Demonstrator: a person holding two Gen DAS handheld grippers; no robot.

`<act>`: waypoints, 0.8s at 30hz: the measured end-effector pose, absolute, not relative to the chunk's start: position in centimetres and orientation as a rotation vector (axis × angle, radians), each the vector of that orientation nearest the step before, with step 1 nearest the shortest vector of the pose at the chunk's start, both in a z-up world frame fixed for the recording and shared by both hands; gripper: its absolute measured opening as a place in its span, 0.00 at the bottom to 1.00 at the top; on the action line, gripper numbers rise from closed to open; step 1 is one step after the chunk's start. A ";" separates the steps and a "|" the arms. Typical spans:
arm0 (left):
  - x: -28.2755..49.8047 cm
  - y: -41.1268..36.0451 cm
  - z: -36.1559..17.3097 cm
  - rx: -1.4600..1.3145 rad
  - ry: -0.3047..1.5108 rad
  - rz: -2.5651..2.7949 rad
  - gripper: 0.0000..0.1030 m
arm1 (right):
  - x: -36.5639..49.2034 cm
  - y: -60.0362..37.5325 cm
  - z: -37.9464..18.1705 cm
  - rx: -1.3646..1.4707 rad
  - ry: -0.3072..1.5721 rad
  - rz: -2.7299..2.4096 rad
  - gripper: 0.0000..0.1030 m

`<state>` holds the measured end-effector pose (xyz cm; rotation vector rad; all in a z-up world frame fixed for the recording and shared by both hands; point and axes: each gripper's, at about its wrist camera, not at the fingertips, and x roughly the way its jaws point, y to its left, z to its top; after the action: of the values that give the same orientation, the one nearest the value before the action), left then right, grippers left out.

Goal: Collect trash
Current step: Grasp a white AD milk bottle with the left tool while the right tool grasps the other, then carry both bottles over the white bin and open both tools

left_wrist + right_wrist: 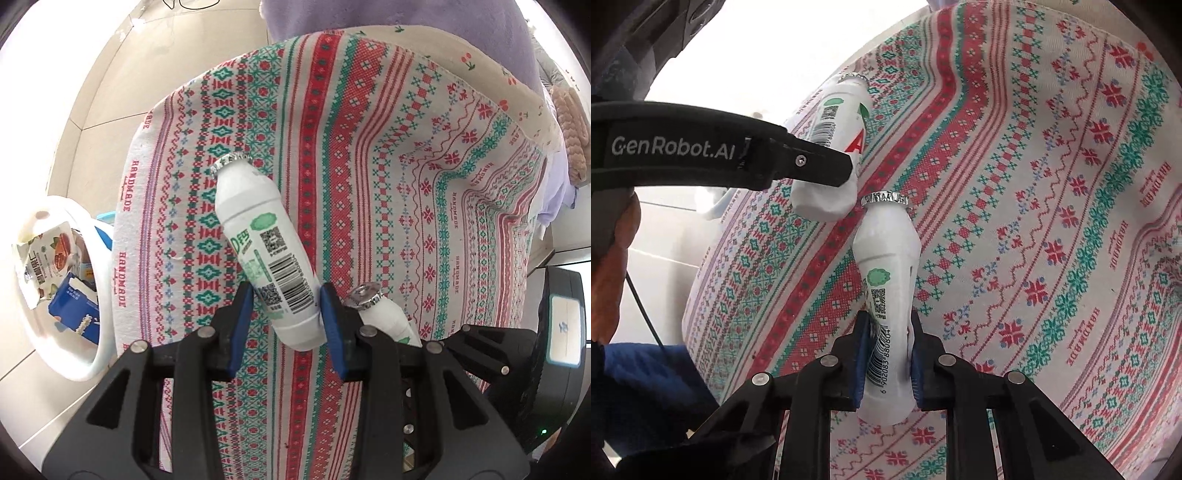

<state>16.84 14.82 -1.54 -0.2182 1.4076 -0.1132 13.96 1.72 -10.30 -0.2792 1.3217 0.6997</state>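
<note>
— Both hands busy, then?

— Yes. The left gripper [286, 314] has its blue jaws pressed on the lower body of a white yogurt-drink bottle [266, 236], foil cap pointing away toward the far edge of the tabletop. It hangs above the patterned tablecloth [369, 166] — red and green bands, "HANDMADE" printed along the border.

— And the other one?

— The right gripper [886, 354] is clamped on a second white bottle [886, 280], down by the barcode; the jaws stand narrow and the plastic looks pinched between the pads. Its foil cap sits just beside the base of the first bottle.

— So the two bottles are close together?

— Nearly touching, near the left edge of the tabletop. I cannot tell whether either one rests on the cloth.

— Where's the rubbish going?

— A white bin [79, 291] stands on the floor beyond the tabletop's left edge — there's a blue carton [70, 306] and a snack wrapper [46, 258] in it.
</note>
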 end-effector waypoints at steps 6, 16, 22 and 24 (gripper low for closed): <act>16.9 14.6 -0.6 -0.220 1.386 -0.115 0.38 | 15.2 1.0 -10.4 -0.215 1.345 0.614 0.19; 16.4 14.7 0.5 -0.237 1.361 -0.129 0.38 | 17.4 0.5 -10.3 -0.128 1.319 0.534 0.19; 15.7 16.5 1.0 -0.258 1.348 -0.118 0.38 | 18.7 2.1 -8.7 -0.099 1.280 0.530 0.19; 15.5 17.4 1.0 -0.241 1.355 -0.125 0.38 | 19.0 2.6 -8.9 -0.095 1.274 0.533 0.19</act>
<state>15.46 17.45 1.03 -0.2409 1.3547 -0.1250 18.95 2.64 -8.89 -0.0947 1.2744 0.5328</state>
